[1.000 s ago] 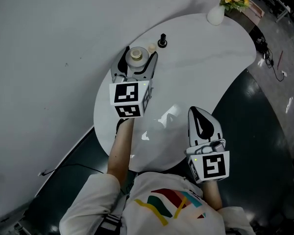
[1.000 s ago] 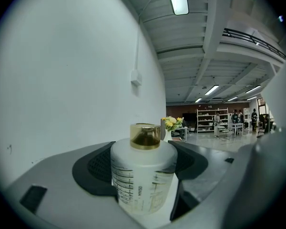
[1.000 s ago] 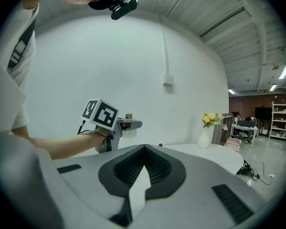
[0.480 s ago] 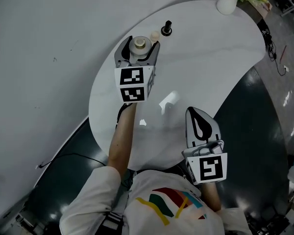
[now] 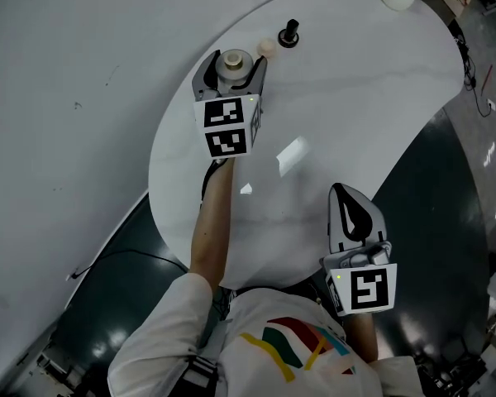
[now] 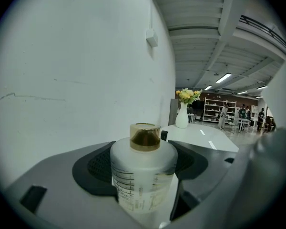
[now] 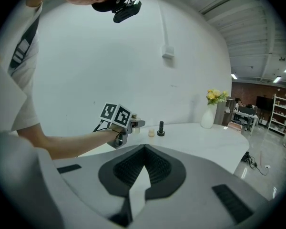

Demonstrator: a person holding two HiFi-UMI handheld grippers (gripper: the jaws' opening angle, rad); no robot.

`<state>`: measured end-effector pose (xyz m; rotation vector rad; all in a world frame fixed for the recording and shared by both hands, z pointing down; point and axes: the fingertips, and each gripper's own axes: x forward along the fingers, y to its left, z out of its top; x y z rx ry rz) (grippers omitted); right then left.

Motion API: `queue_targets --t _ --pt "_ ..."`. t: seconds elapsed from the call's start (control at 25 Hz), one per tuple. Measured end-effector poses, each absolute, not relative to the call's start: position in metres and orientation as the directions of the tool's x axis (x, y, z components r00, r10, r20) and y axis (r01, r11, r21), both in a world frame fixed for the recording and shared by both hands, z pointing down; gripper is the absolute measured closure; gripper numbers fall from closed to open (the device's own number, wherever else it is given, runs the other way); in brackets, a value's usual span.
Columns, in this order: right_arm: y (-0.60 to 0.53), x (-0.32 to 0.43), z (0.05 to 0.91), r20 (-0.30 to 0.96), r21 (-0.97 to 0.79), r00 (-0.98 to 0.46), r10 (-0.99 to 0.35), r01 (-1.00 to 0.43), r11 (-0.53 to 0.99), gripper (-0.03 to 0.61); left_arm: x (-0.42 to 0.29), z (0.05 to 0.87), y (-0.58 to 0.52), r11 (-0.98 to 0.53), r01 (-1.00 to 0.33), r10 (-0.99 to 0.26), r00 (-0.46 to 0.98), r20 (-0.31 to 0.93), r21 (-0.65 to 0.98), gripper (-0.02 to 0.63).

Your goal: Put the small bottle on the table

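As you carry the small bottle (image 6: 143, 175) farther out over the table (image 5: 364, 98), your left gripper (image 5: 231, 64) stays clamped on it. Your right gripper (image 5: 355, 215) hangs closed and empty, so setting the bottle down likely comes next.

Base of small bottle (image 6: 142, 173) hidden

Frosted white bottle (image 6: 143, 185), gold cap (image 6: 144, 137), white table (image 5: 355, 98)
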<state>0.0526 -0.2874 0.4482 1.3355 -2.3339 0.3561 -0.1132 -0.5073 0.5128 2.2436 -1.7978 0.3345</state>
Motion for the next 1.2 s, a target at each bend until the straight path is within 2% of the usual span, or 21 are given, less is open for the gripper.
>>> queue_targets --t 1.2 --pt "-0.302 0.033 0.453 0.463 -0.047 -0.47 -0.752 -0.86 0.508 0.568 -0.112 0.577 -0.53 -0.216 -0.976 -0.893 0.202 0.402 0.012 0.276"
